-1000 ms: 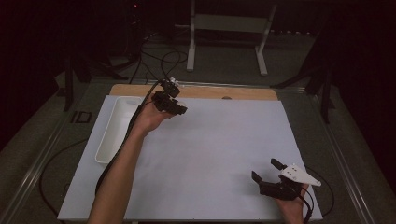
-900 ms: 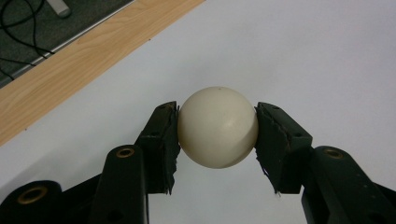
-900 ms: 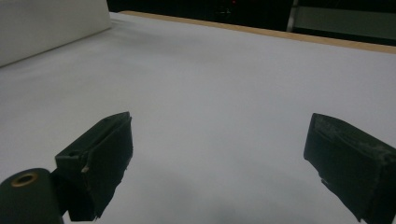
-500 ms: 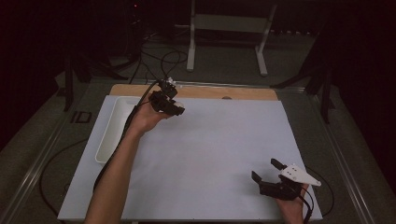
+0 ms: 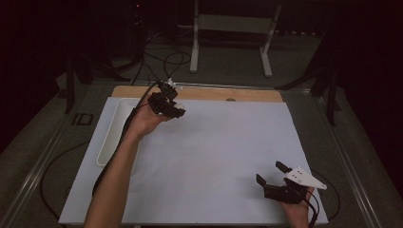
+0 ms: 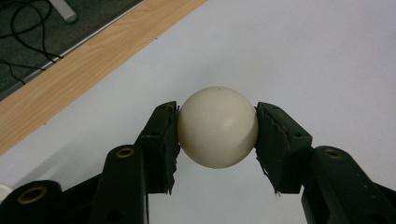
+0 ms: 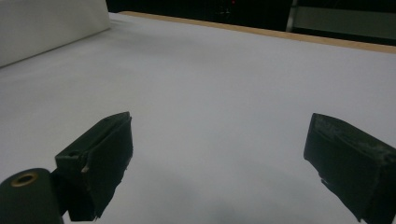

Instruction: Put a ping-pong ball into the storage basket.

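Note:
A cream-white ball (image 6: 217, 127) sits between the two black pads of my left gripper (image 6: 217, 108), which is shut on it above the white sheet. In the high view the left gripper (image 5: 175, 110) hovers at the back left of the table, beside the tray, with the person's forearm stretched out behind it. My right gripper (image 5: 270, 172) rests at the front right corner of the sheet. Its jaws stand wide apart in the right gripper view (image 7: 223, 123), with nothing between them.
A white sheet (image 5: 218, 142) covers the table, with a wooden strip (image 5: 214, 94) along its far edge. A long white tray (image 5: 113, 130) lies on the left side; its wall (image 7: 51, 23) rises far off. Cables and a metal stand lie on the floor beyond the table.
The left gripper with the ball has edged slightly to the left. The right gripper has kept still.

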A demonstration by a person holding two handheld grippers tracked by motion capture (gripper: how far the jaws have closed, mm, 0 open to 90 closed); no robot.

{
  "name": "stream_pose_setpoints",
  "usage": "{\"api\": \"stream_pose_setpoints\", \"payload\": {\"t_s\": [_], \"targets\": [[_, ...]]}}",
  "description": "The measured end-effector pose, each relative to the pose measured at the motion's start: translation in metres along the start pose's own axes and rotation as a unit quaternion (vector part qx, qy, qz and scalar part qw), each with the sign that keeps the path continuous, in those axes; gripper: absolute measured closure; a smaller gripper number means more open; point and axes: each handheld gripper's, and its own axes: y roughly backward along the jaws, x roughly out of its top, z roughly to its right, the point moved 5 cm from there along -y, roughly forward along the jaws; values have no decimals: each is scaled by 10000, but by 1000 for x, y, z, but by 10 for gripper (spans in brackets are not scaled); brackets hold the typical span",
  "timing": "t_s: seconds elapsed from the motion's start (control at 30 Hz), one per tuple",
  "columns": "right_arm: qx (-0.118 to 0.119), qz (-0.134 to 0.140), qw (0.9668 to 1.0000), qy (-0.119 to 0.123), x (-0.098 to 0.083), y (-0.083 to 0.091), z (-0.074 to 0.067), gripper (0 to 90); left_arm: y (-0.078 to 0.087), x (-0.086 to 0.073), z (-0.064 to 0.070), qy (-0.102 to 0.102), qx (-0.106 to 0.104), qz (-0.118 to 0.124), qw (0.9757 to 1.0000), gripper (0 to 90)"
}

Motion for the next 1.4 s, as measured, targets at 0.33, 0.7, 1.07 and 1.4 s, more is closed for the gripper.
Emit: {"api": "stream_pose_setpoints", "payload": {"t_s": [0.33, 0.7, 1.07, 1.4], "targets": [[-6, 5, 10000, -11, 0, 1, 0, 76, 3, -5, -2, 0, 104, -22, 9999, 512], [-4, 4, 10000, -14, 0, 1, 0, 76, 12, -12, -8, 83, 181, 77, 9998, 512], [-9, 7, 10000, -16, 0, 1, 0, 76, 17, -22, -12, 185, 160, 181, 9995, 512], [-17, -2, 10000, -17, 0, 0, 0, 76, 24, -37, -18, 294, 222, 196, 9991, 512]]}}
